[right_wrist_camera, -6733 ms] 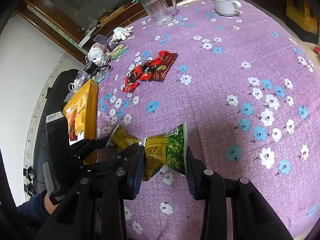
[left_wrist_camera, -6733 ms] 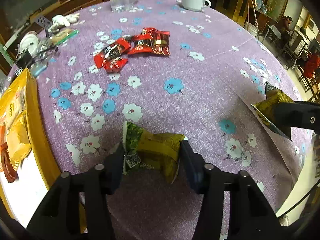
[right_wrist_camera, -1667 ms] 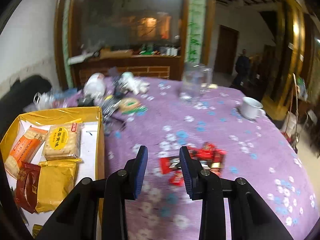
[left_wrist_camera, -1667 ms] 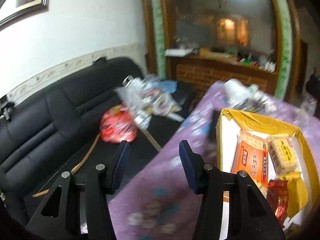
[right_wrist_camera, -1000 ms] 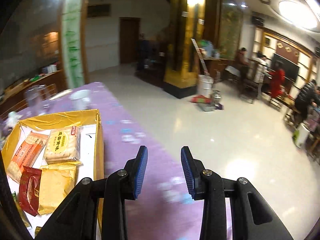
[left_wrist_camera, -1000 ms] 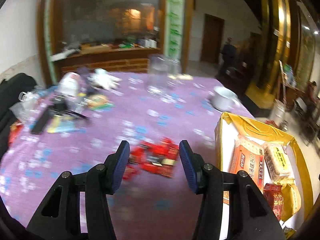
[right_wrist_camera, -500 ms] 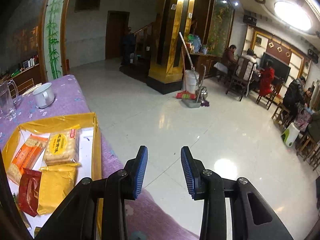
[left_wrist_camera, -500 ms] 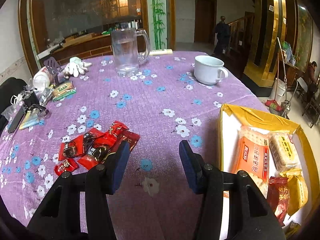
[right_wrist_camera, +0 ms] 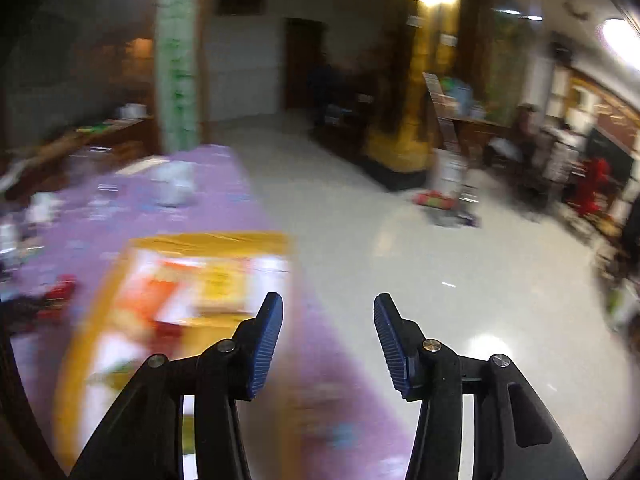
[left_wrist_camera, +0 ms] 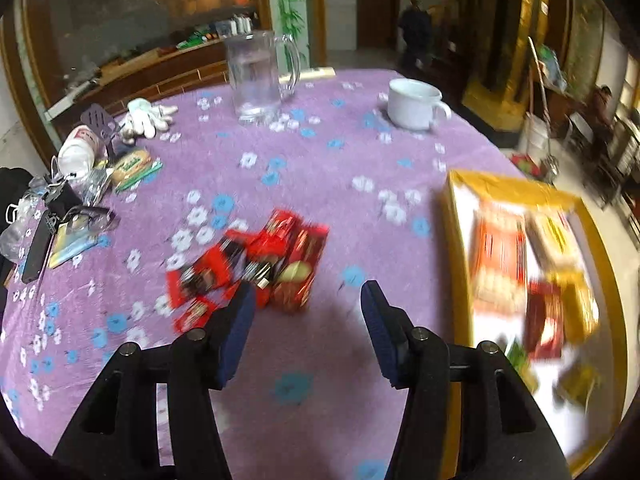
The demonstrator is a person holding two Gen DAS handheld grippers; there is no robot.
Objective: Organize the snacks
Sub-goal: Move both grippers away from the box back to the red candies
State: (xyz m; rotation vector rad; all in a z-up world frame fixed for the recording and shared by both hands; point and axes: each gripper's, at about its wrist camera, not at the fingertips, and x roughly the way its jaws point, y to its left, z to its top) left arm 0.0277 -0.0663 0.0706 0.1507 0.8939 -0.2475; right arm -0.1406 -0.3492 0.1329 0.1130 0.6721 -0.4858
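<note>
Left wrist view: glossy, crinkled red snack packets [left_wrist_camera: 256, 264] on a floral tablecloth [left_wrist_camera: 328, 168].

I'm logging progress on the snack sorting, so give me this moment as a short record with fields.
surface: purple floral tablecloth
loose snacks: red packets, piled left of the box
box: yellow box, already holding several packets
left gripper: jaws opening, nothing between them, just short of the red packets
right gripper: jaws opening, nothing between them
other items: glass pitcher, white cup

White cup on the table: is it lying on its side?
No, the white cup stands upright on the purple tablecloth, its open mouth facing up.
</note>
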